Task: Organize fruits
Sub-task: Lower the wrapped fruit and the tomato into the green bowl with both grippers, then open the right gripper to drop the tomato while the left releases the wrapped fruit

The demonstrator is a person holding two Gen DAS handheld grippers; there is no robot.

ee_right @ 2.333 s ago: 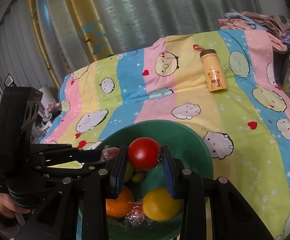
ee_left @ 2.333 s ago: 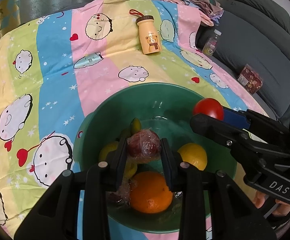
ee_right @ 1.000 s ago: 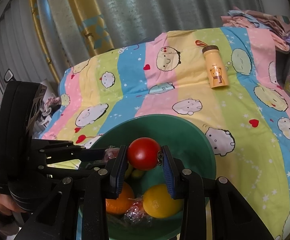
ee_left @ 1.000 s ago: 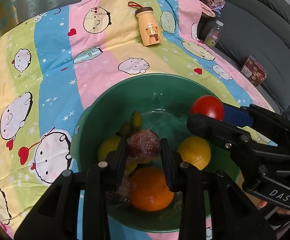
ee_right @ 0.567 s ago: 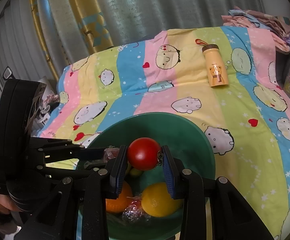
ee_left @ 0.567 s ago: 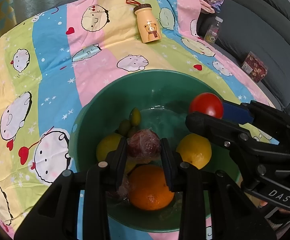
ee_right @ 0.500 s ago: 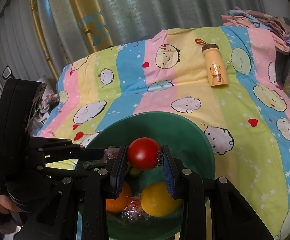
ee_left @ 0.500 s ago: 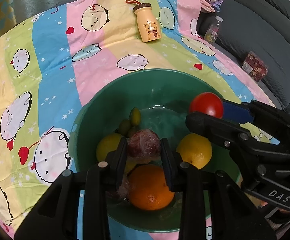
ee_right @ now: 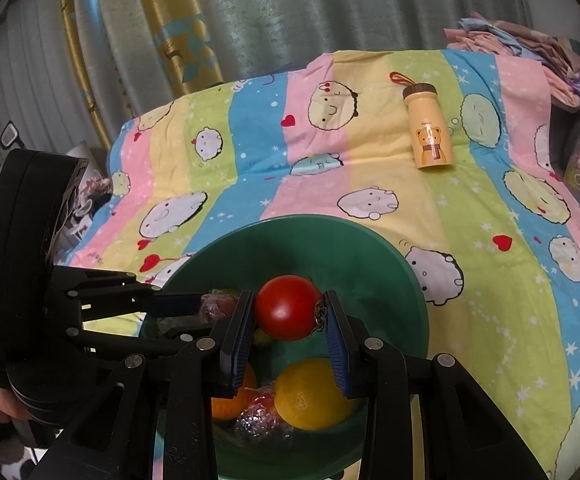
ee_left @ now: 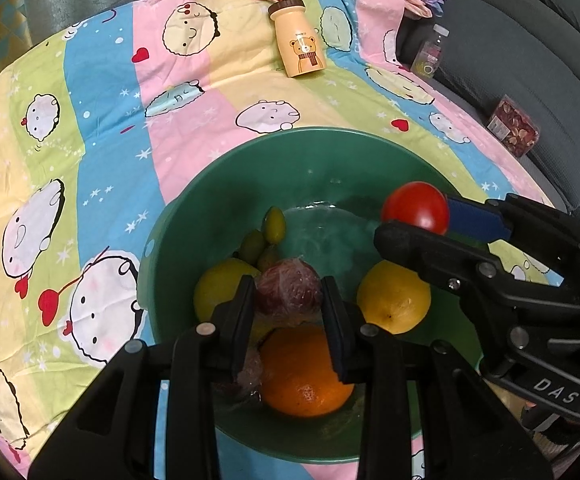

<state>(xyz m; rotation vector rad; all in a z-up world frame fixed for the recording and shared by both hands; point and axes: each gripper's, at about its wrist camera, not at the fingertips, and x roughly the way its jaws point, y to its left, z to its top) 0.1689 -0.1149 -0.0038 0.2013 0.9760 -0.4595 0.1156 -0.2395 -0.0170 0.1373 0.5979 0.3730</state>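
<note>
Green bowl (ee_left: pixel 178 248), red tomato (ee_right: pixel 288 307), pastel striped cartoon sheet (ee_left: pixel 102 92)

a green bowl (ee_left: pixel 226 184) fills the lower centre of the left wrist view. in it lie an orange (ee_left: pixel 306 376) at the bottom, a yellow citrus (ee_left: pixel 394 300) to its right, a yellow-green fruit (ee_left: pixel 218 284) on the left, and small green fruits (ee_left: pixel 274 224) above. a film-wrapped dark red fruit (ee_left: pixel 288 290) and a red tomato (ee_right: pixel 288 307) are held above the bowl
</note>
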